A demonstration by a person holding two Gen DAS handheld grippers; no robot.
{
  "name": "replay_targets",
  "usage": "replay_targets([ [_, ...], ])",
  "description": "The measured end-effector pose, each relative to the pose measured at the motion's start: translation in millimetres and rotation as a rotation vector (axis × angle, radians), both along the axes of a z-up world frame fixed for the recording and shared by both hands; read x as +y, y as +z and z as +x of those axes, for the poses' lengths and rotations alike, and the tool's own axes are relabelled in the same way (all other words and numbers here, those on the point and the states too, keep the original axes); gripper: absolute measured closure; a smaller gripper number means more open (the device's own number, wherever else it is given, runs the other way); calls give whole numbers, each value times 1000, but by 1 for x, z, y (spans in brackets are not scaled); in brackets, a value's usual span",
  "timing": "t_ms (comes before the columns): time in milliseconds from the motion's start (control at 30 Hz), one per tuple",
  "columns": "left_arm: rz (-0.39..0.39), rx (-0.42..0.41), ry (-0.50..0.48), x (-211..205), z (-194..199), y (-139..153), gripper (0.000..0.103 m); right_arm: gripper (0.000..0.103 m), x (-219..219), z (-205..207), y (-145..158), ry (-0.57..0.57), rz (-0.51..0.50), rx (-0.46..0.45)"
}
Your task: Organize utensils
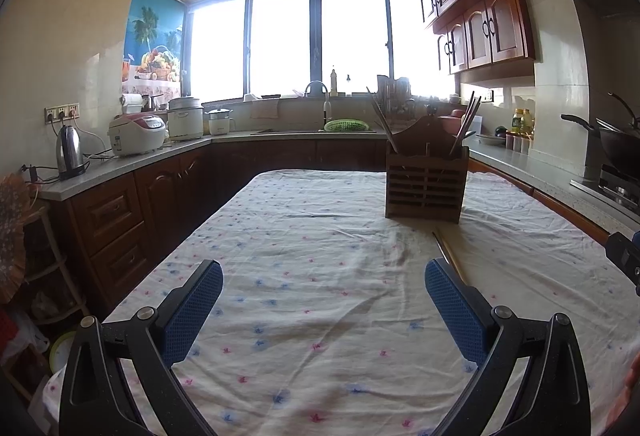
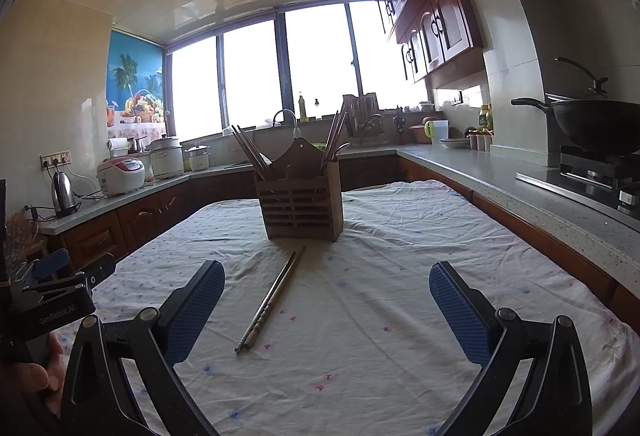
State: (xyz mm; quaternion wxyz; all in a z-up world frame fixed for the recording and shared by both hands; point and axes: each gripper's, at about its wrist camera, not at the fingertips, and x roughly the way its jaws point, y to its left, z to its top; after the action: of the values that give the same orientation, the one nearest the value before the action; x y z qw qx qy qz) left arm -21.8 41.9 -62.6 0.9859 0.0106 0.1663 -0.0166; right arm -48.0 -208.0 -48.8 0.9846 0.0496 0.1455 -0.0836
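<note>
A brown wooden slatted utensil holder (image 2: 301,199) stands upright at the far middle of the cloth-covered table (image 2: 400,316), with chopsticks sticking out of its left and right compartments. It also shows in the left wrist view (image 1: 426,185). A pair of chopsticks (image 2: 271,300) lies flat on the cloth in front of the holder; in the left wrist view the pair (image 1: 448,254) lies partly hidden behind the right finger. My right gripper (image 2: 326,302) is open and empty above the cloth, the chopsticks lying between its fingers, nearer the left one. My left gripper (image 1: 324,300) is open and empty.
Counters wrap around the table: kettle (image 2: 63,193) and rice cooker (image 2: 120,175) at left, sink under the window, wok (image 2: 592,123) on the stove at right. The left gripper's body (image 2: 52,300) shows at the right wrist view's left edge.
</note>
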Motion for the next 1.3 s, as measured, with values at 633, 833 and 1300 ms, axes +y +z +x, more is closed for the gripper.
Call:
replay_targets([
  [633,3,-25,-10,-3,-5,-3,1,0,4,-1,2,18,-11,-21],
  [833,7,-23,-7,-6,-7,-3,1,0,5,-1,2,17,-11,-21],
  [1300,4,-20,-9,-10,-6,-3,1,0,6,-1,4,22,-12,-27],
])
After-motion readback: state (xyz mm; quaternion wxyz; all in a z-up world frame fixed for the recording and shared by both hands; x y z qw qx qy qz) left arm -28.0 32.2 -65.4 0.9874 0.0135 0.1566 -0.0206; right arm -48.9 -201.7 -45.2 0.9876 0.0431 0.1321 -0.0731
